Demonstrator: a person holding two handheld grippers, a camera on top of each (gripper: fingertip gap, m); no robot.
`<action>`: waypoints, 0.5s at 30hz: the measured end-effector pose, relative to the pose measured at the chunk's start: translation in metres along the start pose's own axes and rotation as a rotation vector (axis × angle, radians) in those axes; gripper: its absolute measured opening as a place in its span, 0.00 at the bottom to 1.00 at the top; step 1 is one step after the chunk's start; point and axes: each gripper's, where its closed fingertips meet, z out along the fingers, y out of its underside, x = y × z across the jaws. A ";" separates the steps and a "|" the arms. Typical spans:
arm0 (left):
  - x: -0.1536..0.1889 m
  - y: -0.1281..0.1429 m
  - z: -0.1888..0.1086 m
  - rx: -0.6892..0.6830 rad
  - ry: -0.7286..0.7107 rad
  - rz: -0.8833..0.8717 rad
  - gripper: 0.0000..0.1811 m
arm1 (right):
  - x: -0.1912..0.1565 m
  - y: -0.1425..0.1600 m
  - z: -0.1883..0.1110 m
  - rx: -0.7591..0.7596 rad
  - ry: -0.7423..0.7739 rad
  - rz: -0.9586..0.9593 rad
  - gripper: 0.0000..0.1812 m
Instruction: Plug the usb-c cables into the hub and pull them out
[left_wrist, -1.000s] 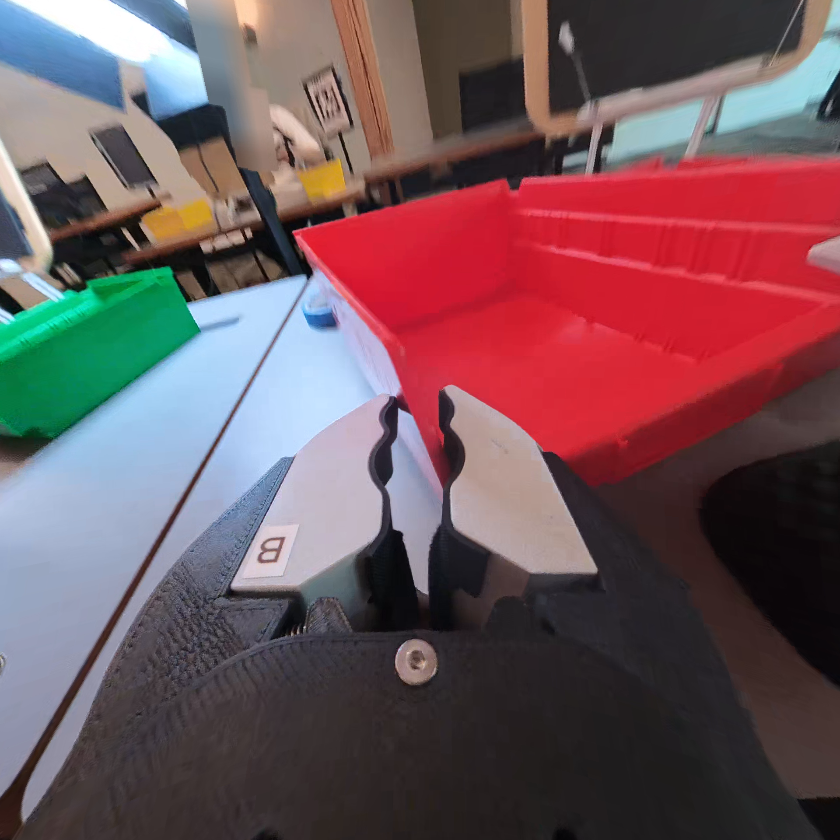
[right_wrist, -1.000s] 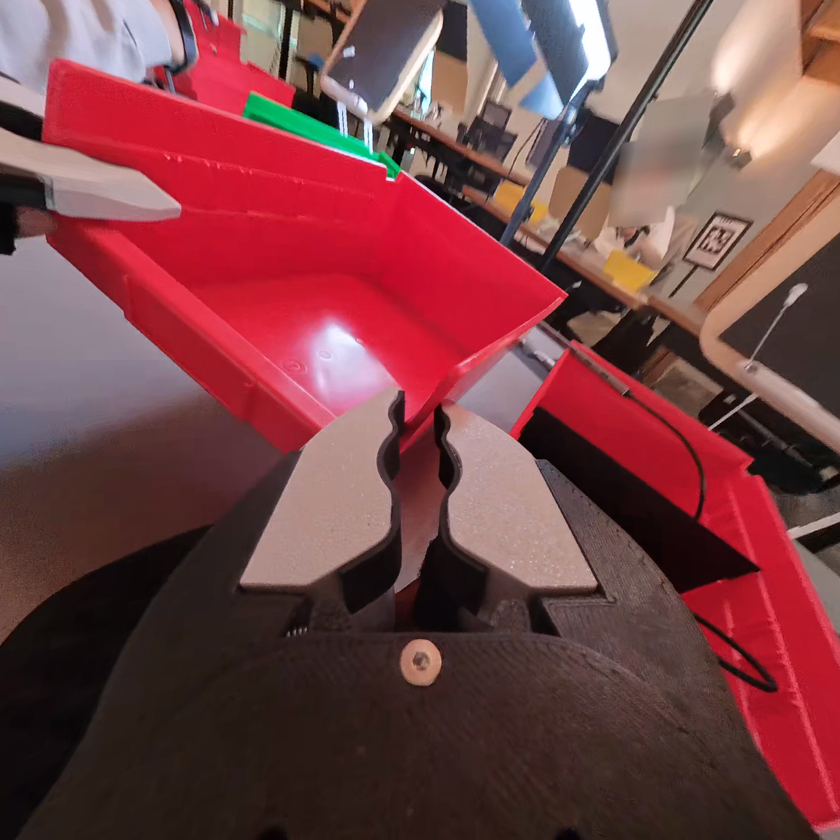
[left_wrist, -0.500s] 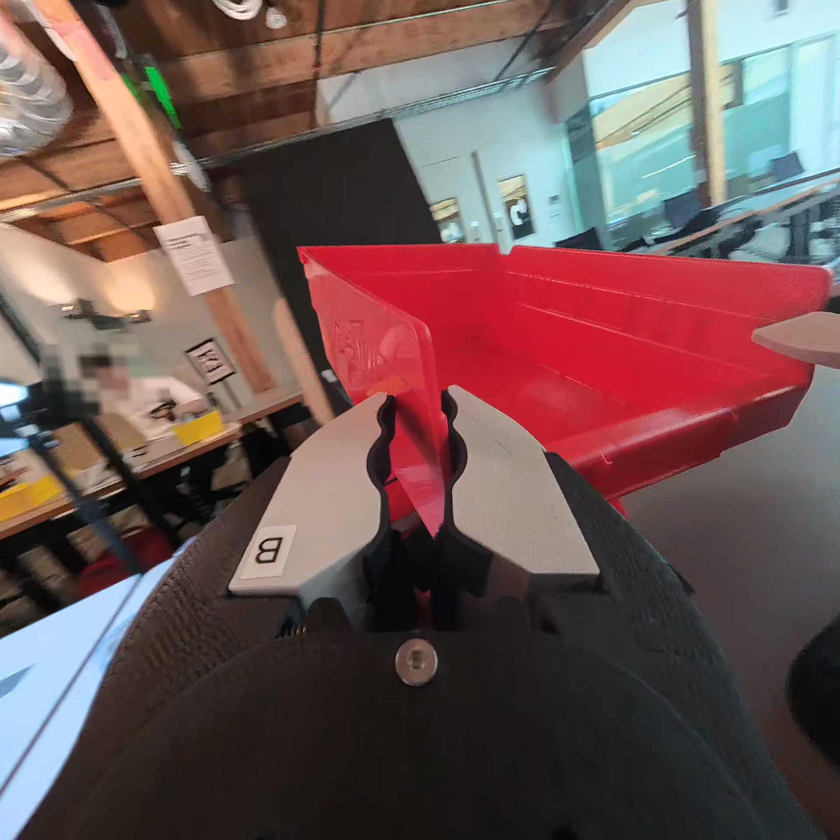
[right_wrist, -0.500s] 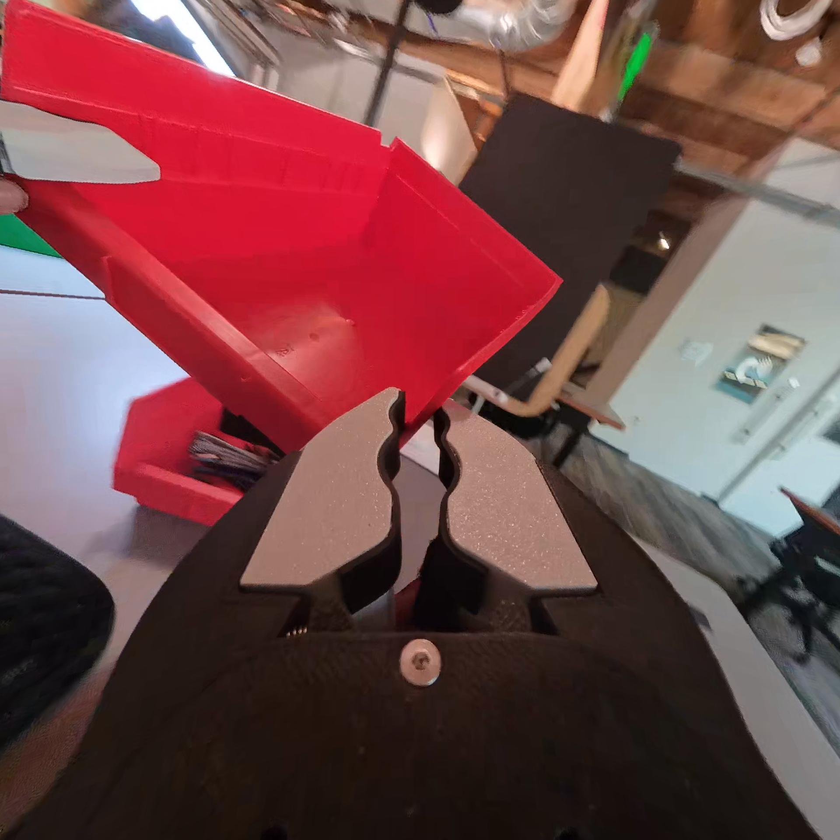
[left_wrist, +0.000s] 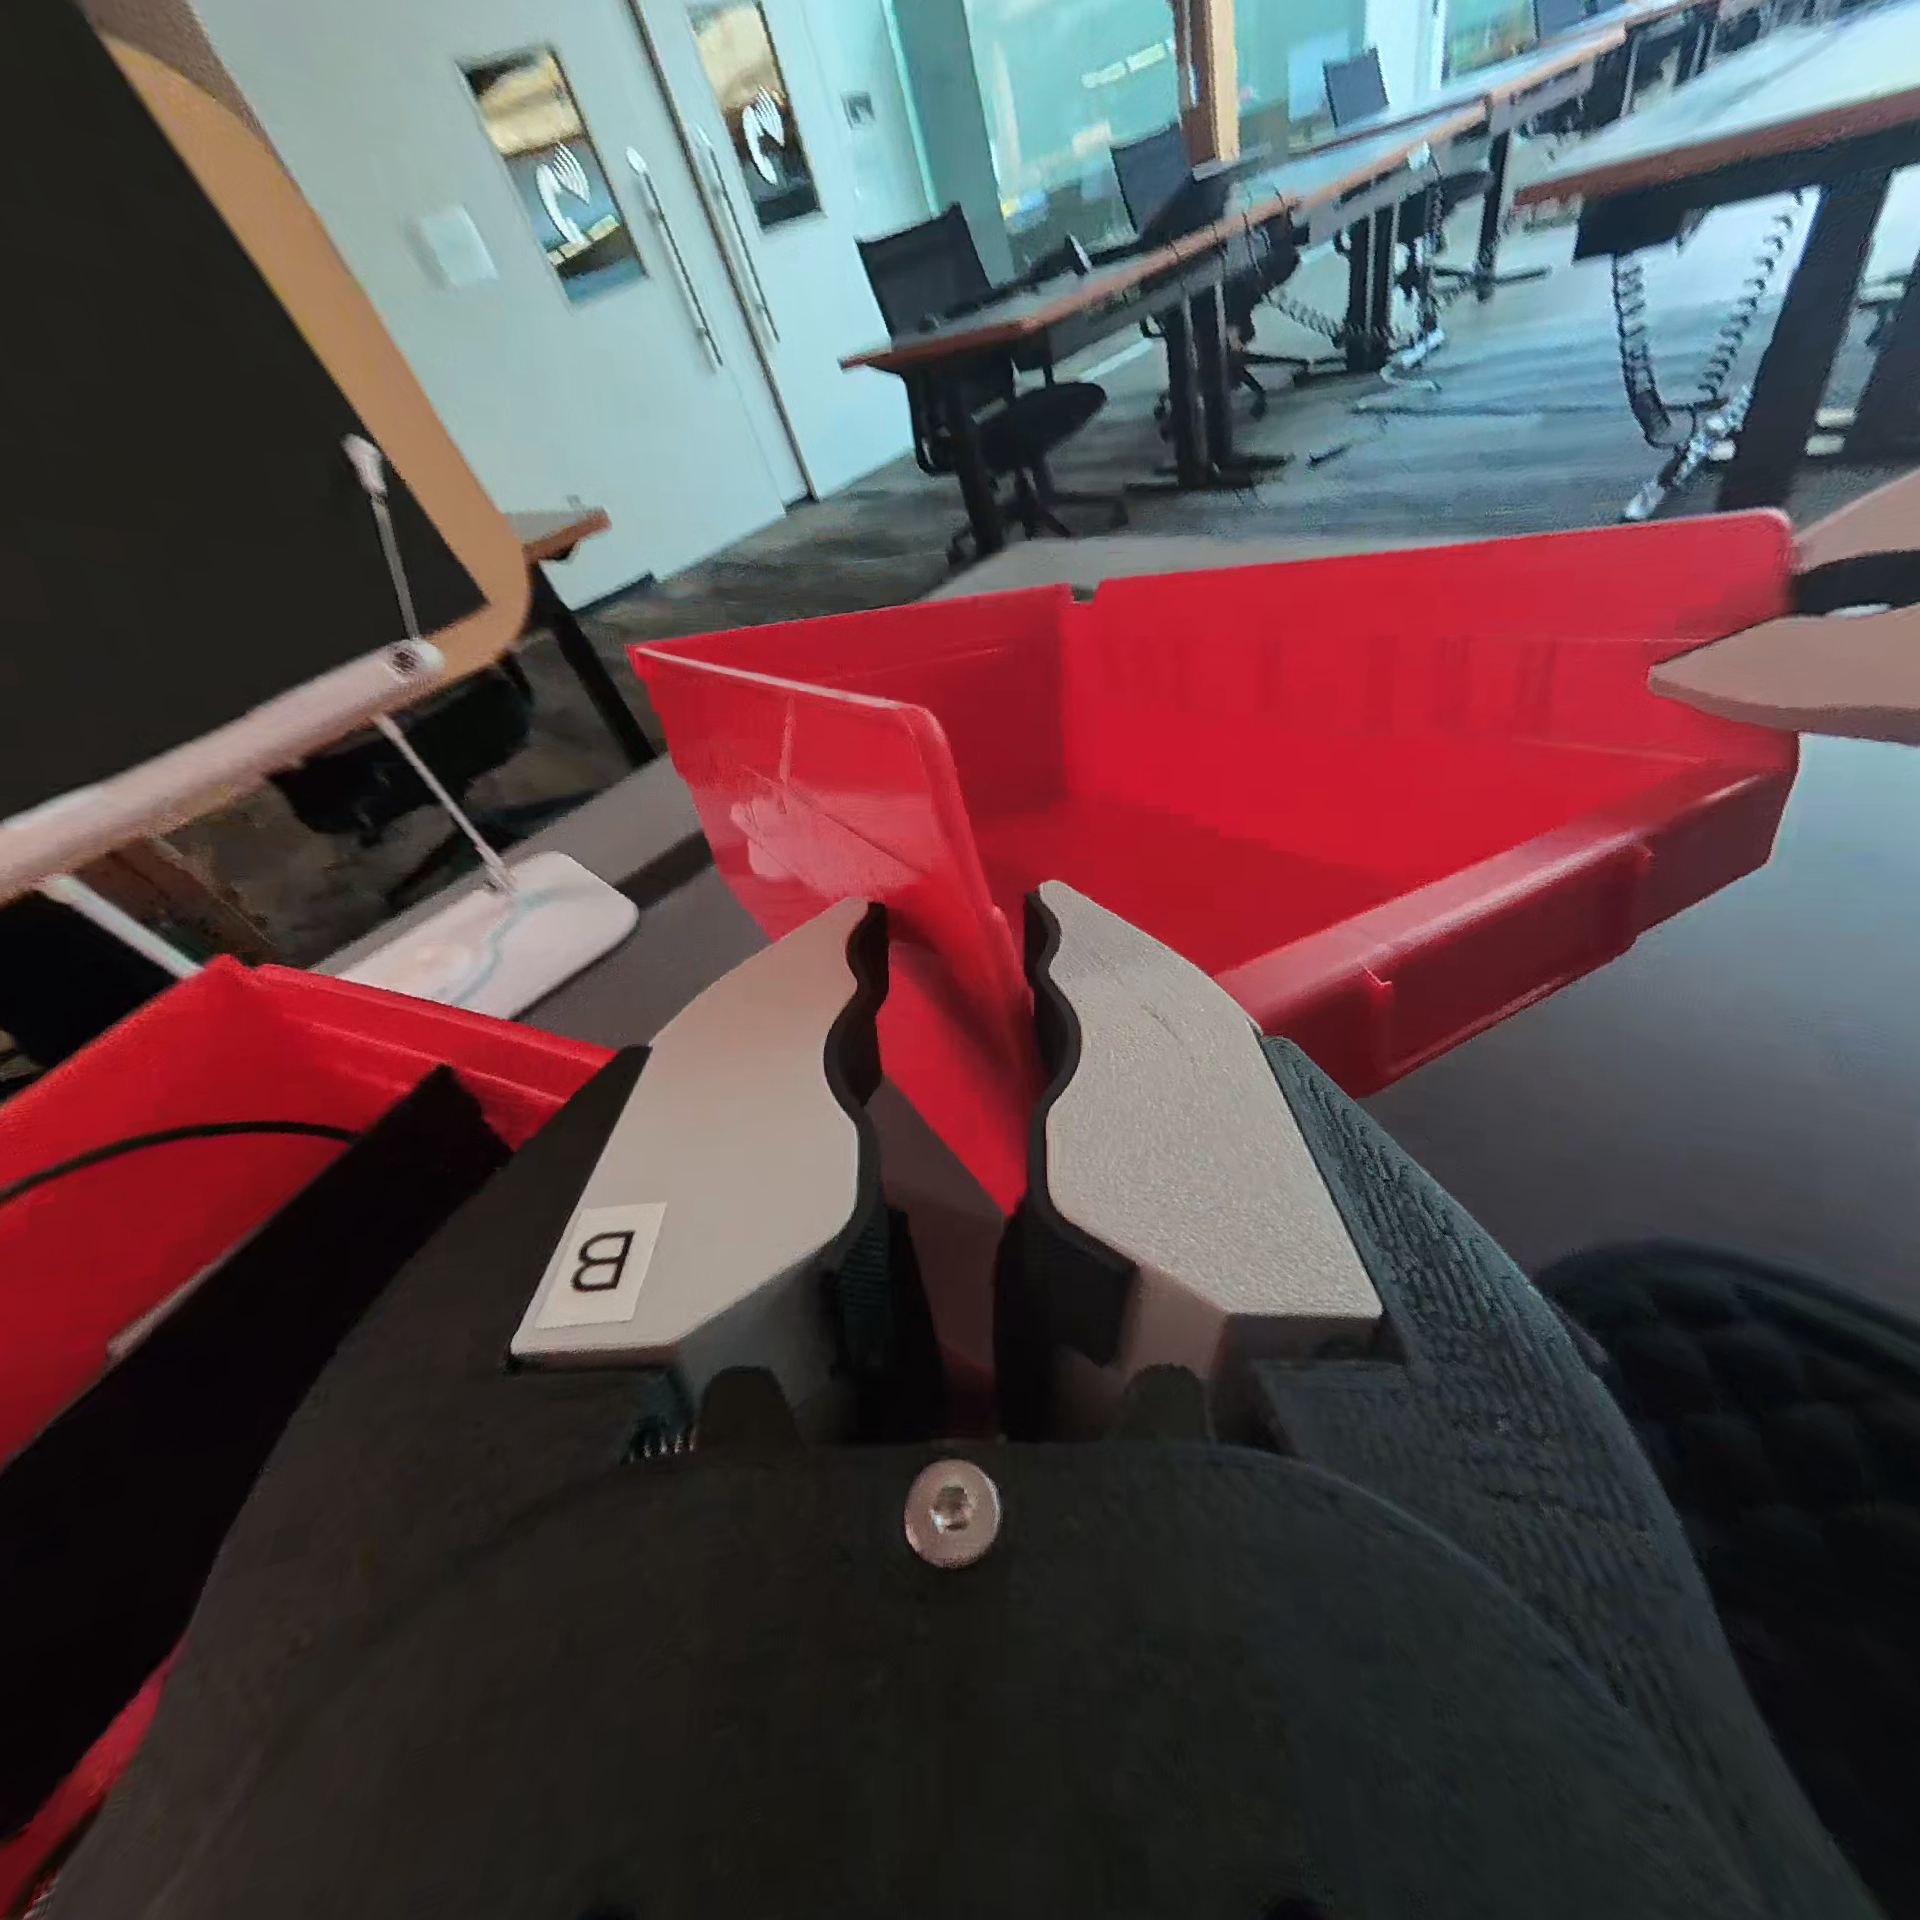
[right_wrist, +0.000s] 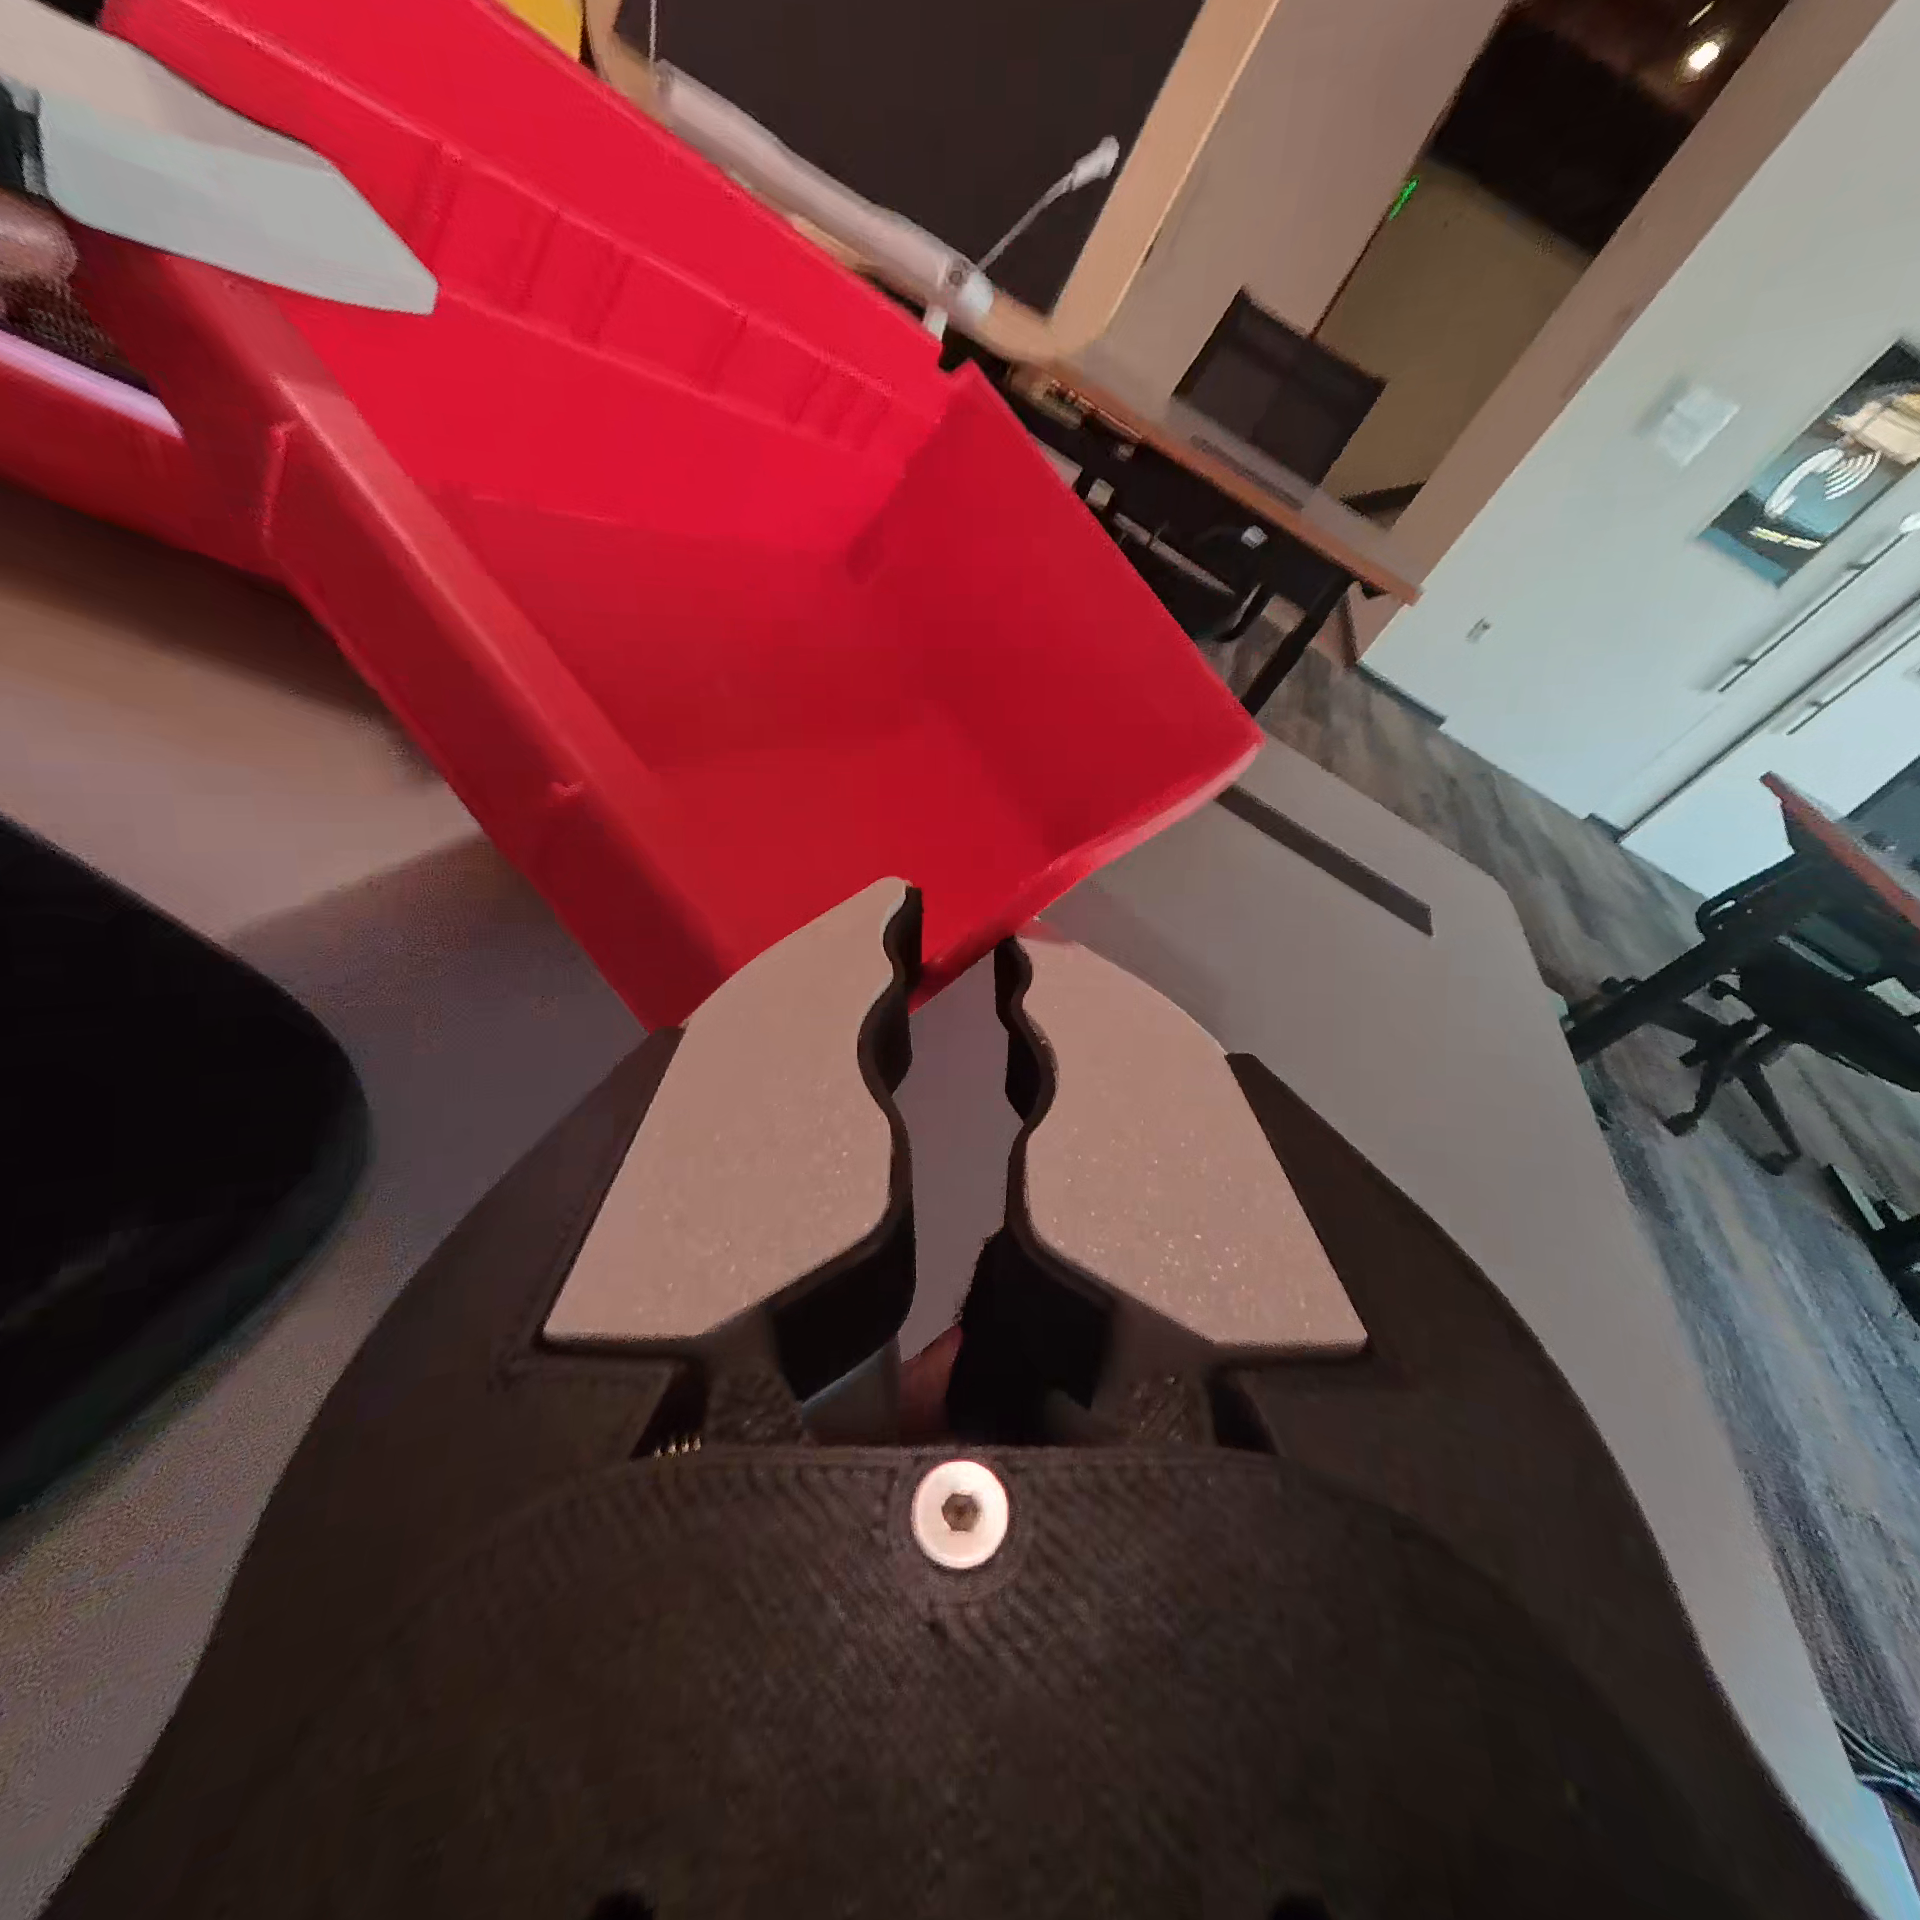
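Note:
An empty red bin (left_wrist: 1299, 790) is held between both grippers, above a grey table. My left gripper (left_wrist: 951, 914) is shut on the bin's near end wall, which runs up between its fingers. My right gripper (right_wrist: 954, 925) is shut on the rim of the bin (right_wrist: 727, 623) at the opposite end. Each view shows the other gripper's fingertips at the bin's far end, at the right edge (left_wrist: 1787, 696) and at the top left (right_wrist: 239, 229). A thin black cable (left_wrist: 156, 1138) lies in a second red bin (left_wrist: 208, 1060) at lower left. No hub is visible.
A black mat lies on the grey table (right_wrist: 1299, 987) close by, at the right in the left wrist view (left_wrist: 1766, 1455) and at the left in the right wrist view (right_wrist: 135, 1091). A white stand base (left_wrist: 499, 935) sits beyond the second bin. The table edge runs along the right, with floor, desks and chairs beyond. The gap from one gripper's tips to the other's is roughly 20 centimeters.
Both grippers have swung round with the red bin held between them, and the background has turned. The second red bin has come into the lower left of the left wrist view.

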 end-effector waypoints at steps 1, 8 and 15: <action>0.007 0.009 0.005 -0.032 0.022 0.002 0.14 | 0.003 0.008 -0.001 -0.009 0.002 -0.005 0.07; 0.060 0.059 -0.001 -0.226 0.368 -0.054 0.33 | 0.021 0.056 -0.012 -0.181 0.012 -0.038 0.09; -0.007 0.078 -0.053 -0.323 0.268 0.023 0.40 | 0.059 -0.018 -0.049 0.119 0.267 -0.057 0.19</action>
